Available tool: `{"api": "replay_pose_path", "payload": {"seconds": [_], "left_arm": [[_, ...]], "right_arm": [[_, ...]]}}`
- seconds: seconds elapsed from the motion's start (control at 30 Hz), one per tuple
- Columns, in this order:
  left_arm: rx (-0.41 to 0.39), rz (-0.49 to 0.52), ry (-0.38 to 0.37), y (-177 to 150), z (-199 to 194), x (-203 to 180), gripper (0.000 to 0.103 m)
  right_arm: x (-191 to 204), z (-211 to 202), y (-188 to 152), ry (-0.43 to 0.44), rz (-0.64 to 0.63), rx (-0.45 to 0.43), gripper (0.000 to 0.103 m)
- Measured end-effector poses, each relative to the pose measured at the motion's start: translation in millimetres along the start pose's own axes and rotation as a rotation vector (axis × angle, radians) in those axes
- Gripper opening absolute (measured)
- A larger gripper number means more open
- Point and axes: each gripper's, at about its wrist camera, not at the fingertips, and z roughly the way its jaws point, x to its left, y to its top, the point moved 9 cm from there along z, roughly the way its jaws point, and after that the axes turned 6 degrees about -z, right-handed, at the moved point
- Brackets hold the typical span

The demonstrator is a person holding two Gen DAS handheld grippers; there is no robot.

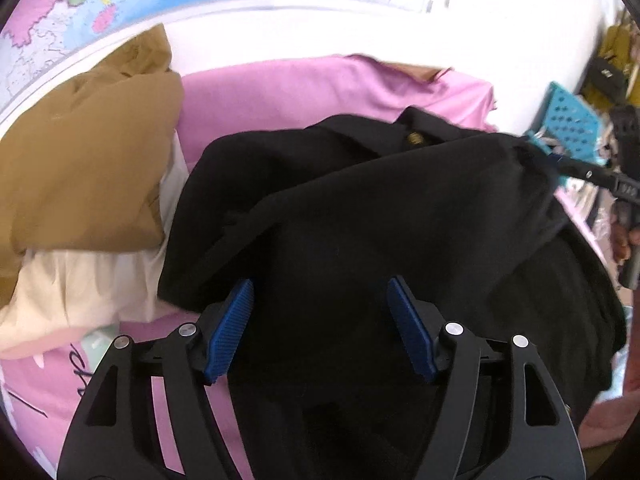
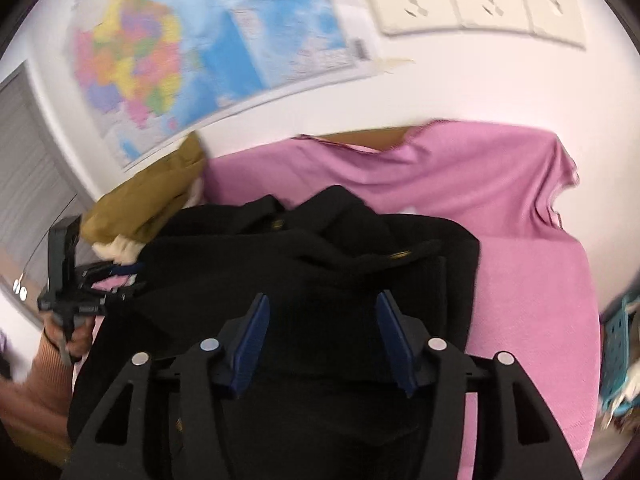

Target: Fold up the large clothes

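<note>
Black garment (image 1: 360,208), matte, rumpled, brass-buttoned, under both hand-held grippers (image 1: 320,328) (image 2: 320,340), blue ribbed pads spread

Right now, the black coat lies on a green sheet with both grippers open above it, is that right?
Not quite: the sheet is pink, not green, as the right wrist view shows. The black coat does lie on it, with the left gripper and right gripper open above it.
</note>
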Motion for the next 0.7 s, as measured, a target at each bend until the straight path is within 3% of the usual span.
{"api": "replay_pose_path", "payload": {"seconds": [0.17,0.3,0.47,0.6,0.7], "left_arm": [[-0.015,-0.064,-0.036,-24,-25,6,0.073],[-0.008,-0.12,-0.055,-50,-42,13,0.075],[0.019,-0.181,-0.087,-89,-62,16,0.08],[0.042,-0.205,-0.153,-117,-76,7,0.09],[0.072,-0.188,-0.156,-137,-77,-1,0.09]], "right_arm": [[-22,36,-29,-0.062,0.03,0.145,0.052],[-29,33,-35,-0.063,0.071,0.13,0.052],[-15,-10,-38,-0.042,0.064,0.068,0.068],[0,-58,-69,0.018,0.108,0.031,0.074],[5,-85,-100,0.043,0.17,0.024,0.078]]}}
